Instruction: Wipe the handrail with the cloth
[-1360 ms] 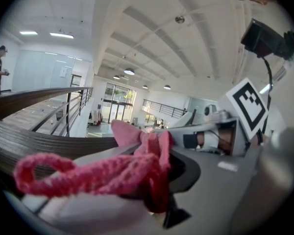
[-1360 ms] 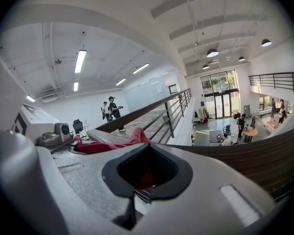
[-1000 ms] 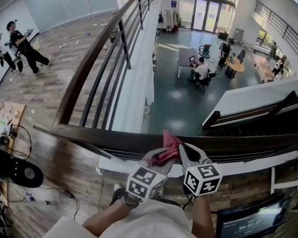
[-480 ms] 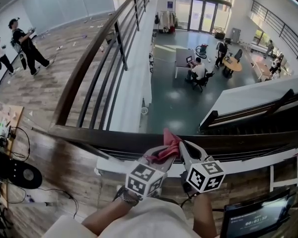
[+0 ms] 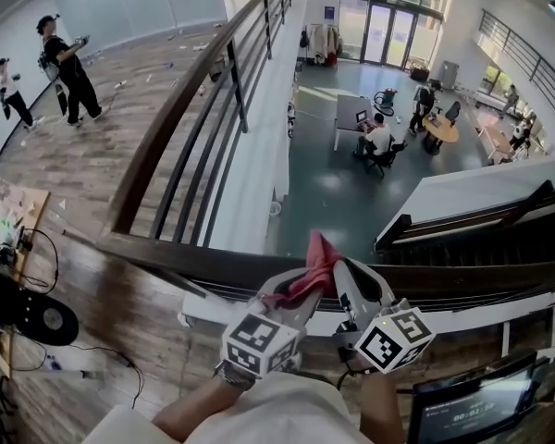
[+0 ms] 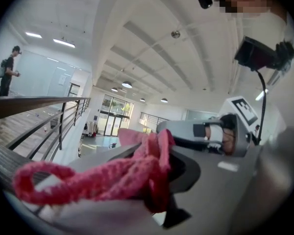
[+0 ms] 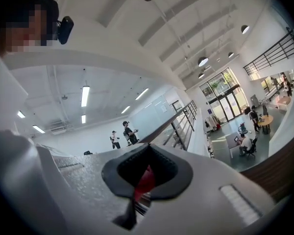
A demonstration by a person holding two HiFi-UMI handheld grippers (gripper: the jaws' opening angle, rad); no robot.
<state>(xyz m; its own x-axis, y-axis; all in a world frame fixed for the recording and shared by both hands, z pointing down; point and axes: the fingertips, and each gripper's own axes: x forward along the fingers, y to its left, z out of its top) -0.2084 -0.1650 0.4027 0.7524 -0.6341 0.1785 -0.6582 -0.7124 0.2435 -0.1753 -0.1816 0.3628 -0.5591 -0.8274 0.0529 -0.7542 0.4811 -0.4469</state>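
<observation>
Head view: we hold the left gripper (image 5: 299, 296) and the right gripper (image 5: 346, 276) side by side at the dark wooden handrail (image 5: 180, 253), high over the lobby floor (image 5: 319, 188). The pink cloth (image 5: 313, 268) stands bunched between their tips, over the rail; whether it touches the wood we cannot tell.

Left gripper view: our jaws are clamped on the cloth, with a knitted loop trailing out to the left.

Right gripper view: the jaws are drawn almost together, pinching a red sliver of the cloth in their gap.
</observation>
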